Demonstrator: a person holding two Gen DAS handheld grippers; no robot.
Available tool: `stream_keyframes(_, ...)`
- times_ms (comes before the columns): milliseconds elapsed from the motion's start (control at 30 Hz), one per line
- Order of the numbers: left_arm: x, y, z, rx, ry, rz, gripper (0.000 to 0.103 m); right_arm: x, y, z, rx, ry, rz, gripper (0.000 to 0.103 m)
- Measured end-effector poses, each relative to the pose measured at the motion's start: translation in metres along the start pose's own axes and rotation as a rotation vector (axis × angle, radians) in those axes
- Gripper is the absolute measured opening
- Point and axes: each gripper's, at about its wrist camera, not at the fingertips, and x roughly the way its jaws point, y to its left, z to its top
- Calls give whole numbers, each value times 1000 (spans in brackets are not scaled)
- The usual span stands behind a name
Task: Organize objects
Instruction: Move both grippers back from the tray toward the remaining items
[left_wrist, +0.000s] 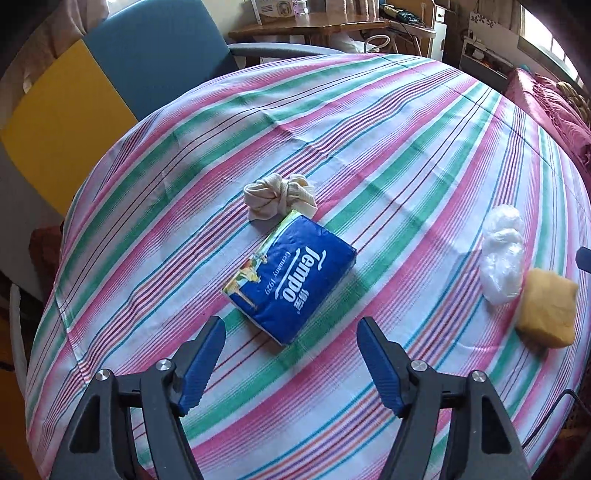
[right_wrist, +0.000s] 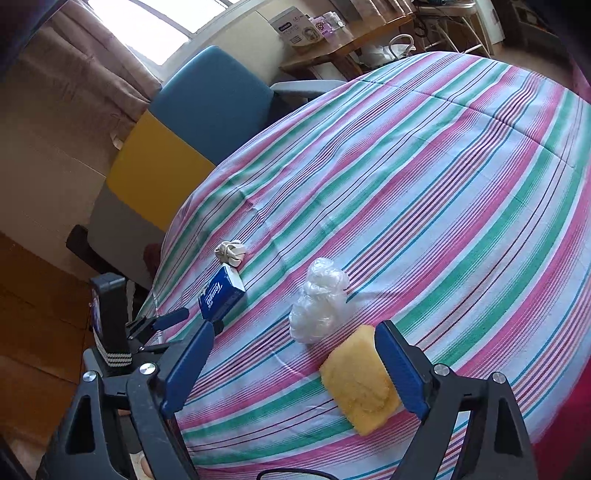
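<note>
A blue Tempo tissue pack (left_wrist: 291, 280) lies on the striped tablecloth (left_wrist: 369, 147), just ahead of my open, empty left gripper (left_wrist: 291, 328). A knotted beige cloth (left_wrist: 279, 197) touches its far end. A crumpled clear plastic bag (left_wrist: 503, 254) and a yellow sponge (left_wrist: 546, 312) lie to the right. In the right wrist view my right gripper (right_wrist: 295, 328) is open and empty, the sponge (right_wrist: 360, 378) lying against the inside of its right finger, the bag (right_wrist: 321, 301) just beyond. The tissue pack (right_wrist: 221, 293) and beige cloth (right_wrist: 231, 252) lie far left, by the left gripper (right_wrist: 173, 319).
A blue and yellow chair (left_wrist: 110, 85) stands against the table's far left edge. A wooden desk (left_wrist: 317, 27) with boxes is behind. A red fabric surface (left_wrist: 546, 103) borders the table on the right. The table edge drops off at left (right_wrist: 162, 273).
</note>
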Motion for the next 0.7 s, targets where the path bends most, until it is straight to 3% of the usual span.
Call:
stream_keyframes(267,21,0,17,41,-2,34,75,6,2,-1,-7,24,1,90)
stream_keyframes(367,22,0,14,27,-9,64,65,6,2,-2,-12,22,-8,90)
stream_keyframes(500,7,8,3,-46,-35,-6,52,5,5,-3,-24,16,-21,90)
stream_keyframes(700,-13,-2,-28,-53,-7,-12,48,5,6,-3,-44,13,-42,90)
